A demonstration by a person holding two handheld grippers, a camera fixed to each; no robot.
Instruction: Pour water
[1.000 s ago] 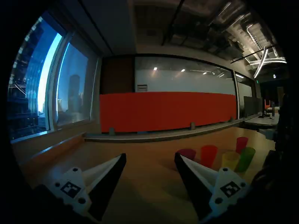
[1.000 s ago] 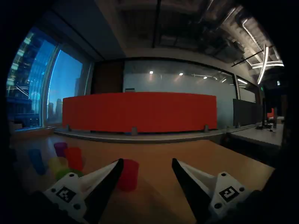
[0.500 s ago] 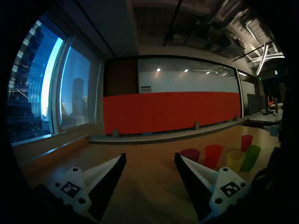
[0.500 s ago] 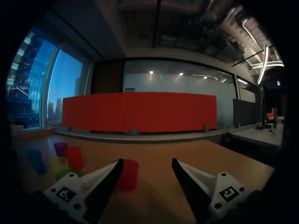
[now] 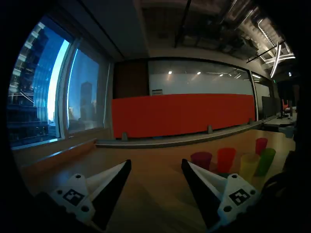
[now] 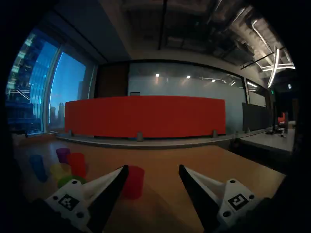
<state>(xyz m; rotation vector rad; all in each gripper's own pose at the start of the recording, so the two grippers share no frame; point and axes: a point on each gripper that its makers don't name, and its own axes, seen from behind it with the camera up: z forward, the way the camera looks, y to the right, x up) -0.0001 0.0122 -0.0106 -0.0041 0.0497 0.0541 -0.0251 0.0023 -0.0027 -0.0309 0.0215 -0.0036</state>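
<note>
Cups (image 5: 226,158) shifted right in left gripper view; right tool (image 6: 152,167) steady.

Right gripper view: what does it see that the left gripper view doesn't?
The right gripper view has a blue cup and its own right tongs, open. The left gripper view has its own left tongs, open too, and a much bigger stretch of window. Both share the wooden table, the red wall panel, and the purple cup, orange cup, yellow cup, green cup and red cup.
</note>
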